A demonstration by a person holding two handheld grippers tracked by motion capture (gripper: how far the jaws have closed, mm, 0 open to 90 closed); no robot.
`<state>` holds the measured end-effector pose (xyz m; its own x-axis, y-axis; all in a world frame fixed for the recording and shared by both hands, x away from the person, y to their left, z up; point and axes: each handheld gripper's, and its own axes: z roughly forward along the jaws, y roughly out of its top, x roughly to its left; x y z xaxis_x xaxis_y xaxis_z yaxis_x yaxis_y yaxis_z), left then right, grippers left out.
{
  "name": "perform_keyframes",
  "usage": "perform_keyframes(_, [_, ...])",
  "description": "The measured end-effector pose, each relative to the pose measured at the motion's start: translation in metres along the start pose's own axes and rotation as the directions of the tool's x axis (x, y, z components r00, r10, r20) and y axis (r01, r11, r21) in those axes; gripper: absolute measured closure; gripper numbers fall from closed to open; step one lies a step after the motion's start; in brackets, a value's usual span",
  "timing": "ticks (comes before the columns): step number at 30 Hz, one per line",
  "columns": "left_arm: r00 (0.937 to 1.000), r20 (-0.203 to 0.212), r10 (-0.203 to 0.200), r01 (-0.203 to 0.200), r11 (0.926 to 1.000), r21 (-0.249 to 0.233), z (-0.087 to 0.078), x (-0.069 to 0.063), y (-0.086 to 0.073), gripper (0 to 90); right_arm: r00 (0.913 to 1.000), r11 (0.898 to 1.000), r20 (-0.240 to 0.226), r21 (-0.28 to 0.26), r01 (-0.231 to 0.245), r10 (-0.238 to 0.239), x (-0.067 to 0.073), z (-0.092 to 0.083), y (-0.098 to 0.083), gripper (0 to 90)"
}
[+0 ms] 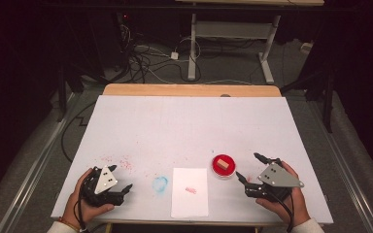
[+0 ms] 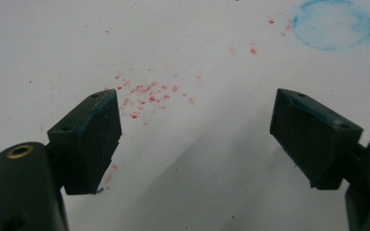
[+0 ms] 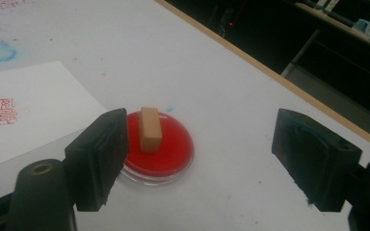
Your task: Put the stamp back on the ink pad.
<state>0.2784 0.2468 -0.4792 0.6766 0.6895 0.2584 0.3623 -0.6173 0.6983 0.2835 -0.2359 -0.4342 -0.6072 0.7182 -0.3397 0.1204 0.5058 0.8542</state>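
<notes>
Two grippers: left gripper (image 1: 118, 186) and right gripper (image 1: 246, 167) both rest low by the table's (image 1: 189, 121) near edge, jaws wide apart, holding nothing.
Stamp: wooden stamp (image 3: 150, 129) stands upright in the red ink pad (image 3: 176, 151), likely parked for re-inking, just ahead of the right gripper.
Paper: white sheet (image 1: 190, 192) lies between the grippers, one red print (image 1: 191, 190) on it.
Obstructions: none seen; only red specks (image 2: 147, 94) and a blue ring stain (image 2: 332, 24).

Stamp (image 3: 150, 130): matt, wood-like block. Ink pad (image 3: 176, 149): glossy red in a clear plastic dish. Paper (image 1: 190, 191): smooth, matt white. Table (image 1: 184, 126): matt white sheet showing ink stains; wood edge. Right gripper (image 3: 200, 154): pads looking matt, rubbery.
</notes>
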Motion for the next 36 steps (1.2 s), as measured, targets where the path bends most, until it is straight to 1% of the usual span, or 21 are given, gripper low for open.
perform_keyframes(3, [1.0000, 0.001, 0.000, 0.000, 1.0000, -0.003, 0.000, 0.000, 0.001, 17.6, 0.9999, 1.000, 0.010, 0.004, -0.008, 0.008, -0.002, -0.003, -0.006, 21.2])
perform_keyframes(6, [1.0000, 0.004, 0.001, -0.001, 1.0000, -0.007, 0.001, 0.000, 0.002, 17.6, 0.9991, 0.999, 0.024, 0.010, -0.035, 0.035, -0.005, -0.005, -0.012, 21.3])
perform_keyframes(10, [1.0000, 0.009, 0.001, -0.001, 1.0000, -0.009, 0.002, 0.000, 0.003, 17.6, 0.9979, 0.998, 0.037, 0.030, -0.055, 0.054, -0.010, -0.006, -0.022, 21.2])
perform_keyframes(11, [1.0000, 0.009, 0.003, -0.003, 0.9999, -0.010, 0.002, 0.000, 0.003, 17.6, 0.9971, 0.997, 0.040, 0.036, -0.067, 0.065, -0.011, -0.006, -0.025, 21.2])
perform_keyframes(13, [1.0000, 0.009, 0.000, 0.000, 0.9999, -0.016, 0.002, 0.000, 0.003, 17.6, 0.9964, 0.997, 0.056, 0.038, -0.065, 0.063, -0.012, -0.007, -0.030, 21.3])
perform_keyframes(16, [1.0000, 0.010, 0.001, -0.001, 0.9998, -0.020, 0.002, 0.001, 0.004, 17.6, 0.9950, 0.995, 0.051, 0.046, -0.089, 0.087, -0.015, -0.007, -0.037, 21.3])
perform_keyframes(19, [0.9999, 0.011, 0.006, -0.006, 0.9998, -0.021, 0.002, -0.001, 0.005, 17.6, 0.9927, 0.993, 0.057, 0.055, -0.109, 0.106, -0.018, -0.007, -0.042, 21.2])
perform_keyframes(20, [0.9999, 0.011, 0.004, -0.003, 0.9998, -0.022, 0.001, -0.001, 0.005, 17.6, 0.9920, 0.992, 0.060, 0.056, -0.115, 0.111, -0.019, -0.007, -0.043, 21.2])
perform_keyframes(22, [1.0000, 0.009, 0.003, -0.003, 0.9997, -0.025, 0.001, -0.001, 0.005, 17.6, 0.9921, 0.994, 0.084, 0.056, -0.098, 0.093, -0.019, -0.006, -0.043, 19.3])
perform_keyframes(24, [1.0000, 0.007, 0.004, -0.004, 0.9997, -0.026, 0.001, -0.001, 0.005, 17.6, 0.9907, 0.992, 0.081, 0.056, -0.115, 0.110, -0.020, -0.006, -0.043, 18.6])
perform_keyframes(27, [0.9999, 0.006, 0.010, -0.010, 0.9996, -0.025, 0.001, -0.003, 0.006, 17.6, 0.9915, 0.993, 0.082, 0.058, -0.105, 0.100, -0.020, -0.006, -0.043, 17.9])
perform_keyframes(29, [0.9999, 0.009, 0.010, -0.010, 0.9996, -0.028, 0.000, -0.003, 0.006, 17.6, 0.9907, 0.992, 0.084, 0.053, -0.112, 0.108, -0.020, -0.007, -0.042, 17.6])
perform_keyframes(32, [0.9999, 0.011, 0.002, -0.002, 0.9999, -0.015, -0.001, -0.004, 0.003, 17.6, 0.9896, 0.992, 0.088, 0.040, -0.118, 0.114, -0.020, -0.008, -0.040, 17.5])
perform_keyframes(33, [0.9999, 0.011, -0.001, 0.001, 0.9999, -0.015, -0.001, -0.003, 0.003, 17.6, 0.9901, 0.993, 0.088, 0.038, -0.113, 0.110, -0.019, -0.008, -0.039, 17.4])
perform_keyframes(35, [1.0000, 0.003, 0.004, -0.004, 0.9995, -0.032, -0.002, -0.002, 0.004, 17.6, 0.9909, 0.993, 0.084, 0.038, -0.108, 0.105, -0.018, -0.009, -0.039, 17.0])
perform_keyframes(36, [1.0000, 0.002, 0.008, -0.008, 0.9995, -0.031, -0.002, -0.003, 0.004, 17.6, 0.9907, 0.993, 0.084, 0.036, -0.110, 0.107, -0.018, -0.009, -0.038, 17.0])
